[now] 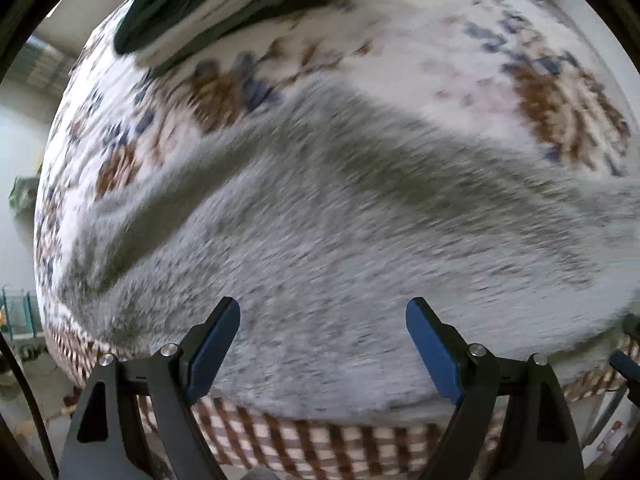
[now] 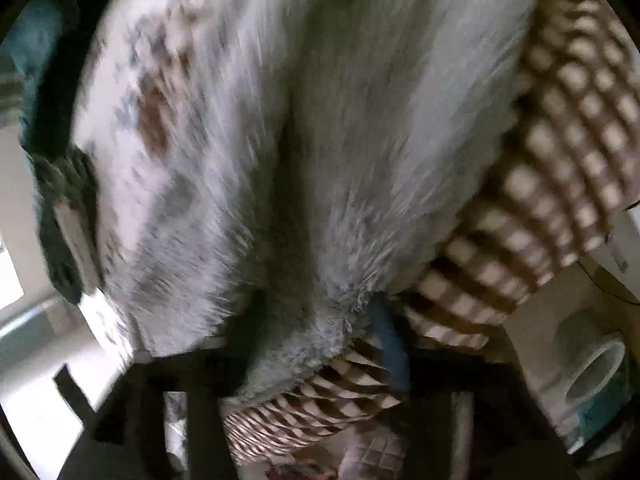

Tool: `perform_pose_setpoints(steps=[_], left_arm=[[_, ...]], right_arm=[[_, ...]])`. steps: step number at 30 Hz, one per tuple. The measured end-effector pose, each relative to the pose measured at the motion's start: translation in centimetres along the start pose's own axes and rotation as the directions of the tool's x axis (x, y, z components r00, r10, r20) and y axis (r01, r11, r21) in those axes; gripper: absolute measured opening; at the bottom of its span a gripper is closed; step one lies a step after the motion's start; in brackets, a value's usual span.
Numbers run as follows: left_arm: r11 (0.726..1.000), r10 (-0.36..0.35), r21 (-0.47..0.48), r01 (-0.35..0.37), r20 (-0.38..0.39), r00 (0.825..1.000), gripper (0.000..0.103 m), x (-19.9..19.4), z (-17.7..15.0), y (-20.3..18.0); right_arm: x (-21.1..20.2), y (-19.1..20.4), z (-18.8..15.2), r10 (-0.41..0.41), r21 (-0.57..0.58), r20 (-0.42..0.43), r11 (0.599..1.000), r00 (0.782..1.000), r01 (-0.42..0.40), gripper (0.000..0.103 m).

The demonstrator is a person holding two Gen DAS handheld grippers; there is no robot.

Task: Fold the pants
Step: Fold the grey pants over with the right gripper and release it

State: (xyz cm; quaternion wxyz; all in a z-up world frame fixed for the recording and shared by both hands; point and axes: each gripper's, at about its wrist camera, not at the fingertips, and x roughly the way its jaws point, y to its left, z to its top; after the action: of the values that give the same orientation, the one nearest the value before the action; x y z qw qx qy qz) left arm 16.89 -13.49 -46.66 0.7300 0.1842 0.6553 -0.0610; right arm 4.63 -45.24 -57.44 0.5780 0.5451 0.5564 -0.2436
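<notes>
The grey fleecy pants [image 1: 320, 220] lie across the flowered bed cover [image 1: 460, 52], filling mid-frame. The left gripper [image 1: 323, 336] has its jaws spread, empty, above them. The right gripper [image 2: 320, 352] pinches a pants edge, low in its frame.

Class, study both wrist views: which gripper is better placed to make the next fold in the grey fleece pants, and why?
Probably the right gripper: the grey fleece pants already bunch between its fingers at the bed edge. The left gripper hovers wide open above flat fabric, holding nothing.
</notes>
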Motion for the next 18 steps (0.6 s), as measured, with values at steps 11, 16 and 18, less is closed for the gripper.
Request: perform_pose_setpoints(steps=[11, 16, 18], left_arm=[[0.988, -0.037, 0.156, 0.007, 0.185, 0.982, 0.085, -4.3, 7.1, -11.8], [0.983, 0.007, 0.177, -0.045, 0.212, 0.977, 0.085, -3.4, 9.2, -14.1], [0.983, 0.036, 0.167, -0.073, 0.217, 0.975, 0.085, -3.0, 9.7, -14.1]], right_arm=[[-9.2, 0.1, 14.4, -0.047, -0.002, 0.242, 0.999, 0.969, 0.049, 0.065], [-6.4, 4.0, 21.4, -0.068, -0.06, 0.201, 0.995, 0.977, 0.082, 0.065], [-4.4, 5.9, 23.7, -0.102, -0.101, 0.14, 0.988, 0.985, 0.116, 0.065]])
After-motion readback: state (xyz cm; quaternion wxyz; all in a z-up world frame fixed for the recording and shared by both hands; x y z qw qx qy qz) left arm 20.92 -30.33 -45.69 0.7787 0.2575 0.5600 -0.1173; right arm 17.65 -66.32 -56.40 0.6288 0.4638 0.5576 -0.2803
